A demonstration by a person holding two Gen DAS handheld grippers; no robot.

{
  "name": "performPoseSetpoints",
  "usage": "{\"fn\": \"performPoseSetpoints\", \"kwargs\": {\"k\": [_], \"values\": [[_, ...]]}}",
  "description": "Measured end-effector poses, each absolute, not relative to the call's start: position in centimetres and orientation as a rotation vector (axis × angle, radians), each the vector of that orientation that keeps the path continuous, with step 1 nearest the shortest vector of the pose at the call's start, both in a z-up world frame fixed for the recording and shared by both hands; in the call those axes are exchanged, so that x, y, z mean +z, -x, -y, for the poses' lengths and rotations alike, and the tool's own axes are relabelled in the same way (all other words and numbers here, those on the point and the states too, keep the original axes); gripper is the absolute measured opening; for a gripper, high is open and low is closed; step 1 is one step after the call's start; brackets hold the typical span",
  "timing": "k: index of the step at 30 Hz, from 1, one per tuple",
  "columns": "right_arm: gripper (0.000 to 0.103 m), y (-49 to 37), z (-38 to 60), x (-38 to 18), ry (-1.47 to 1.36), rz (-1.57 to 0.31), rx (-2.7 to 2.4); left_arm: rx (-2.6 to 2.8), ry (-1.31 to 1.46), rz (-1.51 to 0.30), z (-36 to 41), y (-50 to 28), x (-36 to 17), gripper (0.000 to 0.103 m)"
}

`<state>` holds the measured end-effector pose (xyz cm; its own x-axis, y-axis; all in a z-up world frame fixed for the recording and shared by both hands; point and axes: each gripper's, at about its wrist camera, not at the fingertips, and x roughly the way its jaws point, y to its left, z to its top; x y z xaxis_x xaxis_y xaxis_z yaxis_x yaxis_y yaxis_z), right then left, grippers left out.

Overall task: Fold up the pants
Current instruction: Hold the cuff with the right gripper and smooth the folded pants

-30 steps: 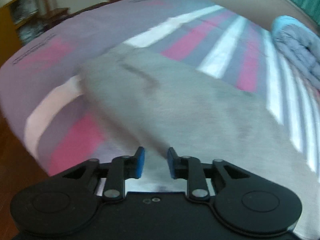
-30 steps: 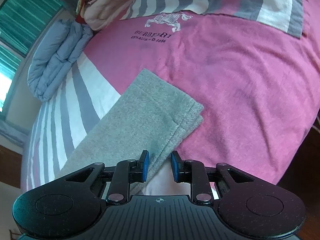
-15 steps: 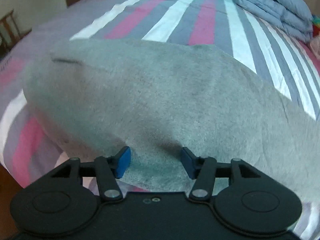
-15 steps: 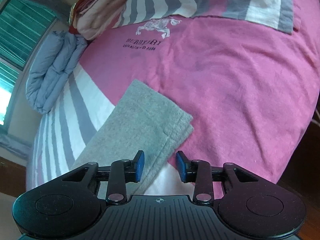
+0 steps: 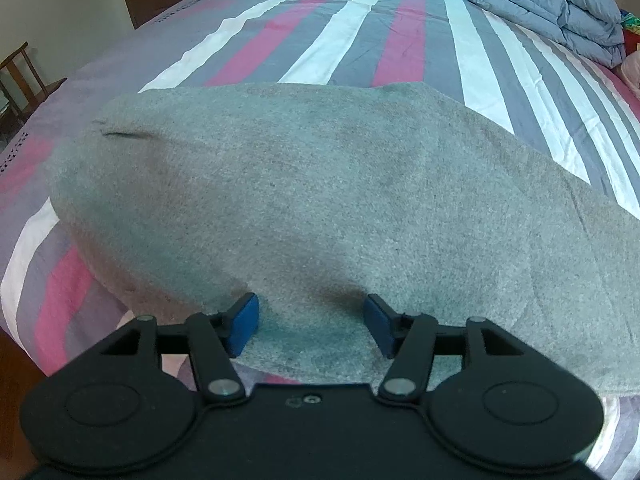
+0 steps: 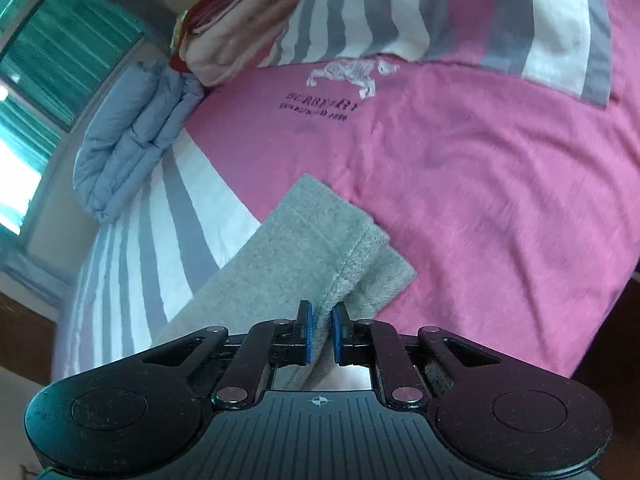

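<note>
Left gripper (image 5: 310, 326) sits spread wide over the gray pants (image 5: 320, 200), gripping nothing. Right gripper (image 6: 322, 334) is pinching the cuff end, probably to carry it over for a fold. Pants lie flat on the striped bed (image 5: 360, 32), folded duvet (image 5: 552, 4) beyond.

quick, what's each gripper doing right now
Left gripper: open, over the grey pants.
Right gripper: shut on the pants' edge near the cuffs.

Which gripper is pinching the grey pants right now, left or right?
The right gripper: its pads are closed on the grey pants hem. The left gripper stands wide open.
</note>
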<state>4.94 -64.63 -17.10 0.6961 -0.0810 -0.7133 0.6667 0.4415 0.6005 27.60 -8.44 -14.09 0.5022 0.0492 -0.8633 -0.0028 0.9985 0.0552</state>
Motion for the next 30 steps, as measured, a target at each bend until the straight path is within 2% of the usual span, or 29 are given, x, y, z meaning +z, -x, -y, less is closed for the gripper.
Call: {"fn": "performPoseSetpoints", "kwargs": {"k": [7,9,11,14,16,19,22,30], "values": [[0.011,-5.2,64.9,-17.6,-1.047,-0.652,-0.471,0.038,-0.068,-1.039,8.7,-27.7,-14.3,0.052],[0.005,-6.3,65.1,-17.3,-1.092,-0.629,-0.459,0.035,-0.067,-1.039,8.6,-27.6,-14.3,0.052],[0.005,-7.1,64.8,-14.0,-1.043,-0.489,-0.426,0.028,-0.056,-1.042,8.4,-27.6,-14.2,0.052],[0.004,-6.7,63.0,-7.4,-0.827,-0.274,-0.349,0.032,-0.053,-1.043,8.4,-27.7,-14.2,0.052],[0.004,-6.8,62.9,-8.5,-0.787,-0.352,-0.384,0.039,-0.063,-1.041,8.7,-27.7,-14.3,0.052],[0.004,-5.4,64.4,-14.6,-0.928,-0.514,-0.509,0.035,-0.076,-1.036,8.8,-27.6,-14.3,0.053],[0.004,-3.6,64.6,-17.8,-1.005,-0.561,-0.553,0.033,-0.075,-1.039,8.7,-27.7,-14.3,0.053],[0.006,-5.0,64.9,-17.9,-0.956,-0.673,-0.544,0.037,-0.083,-1.036,9.0,-27.6,-14.3,0.053]]}}
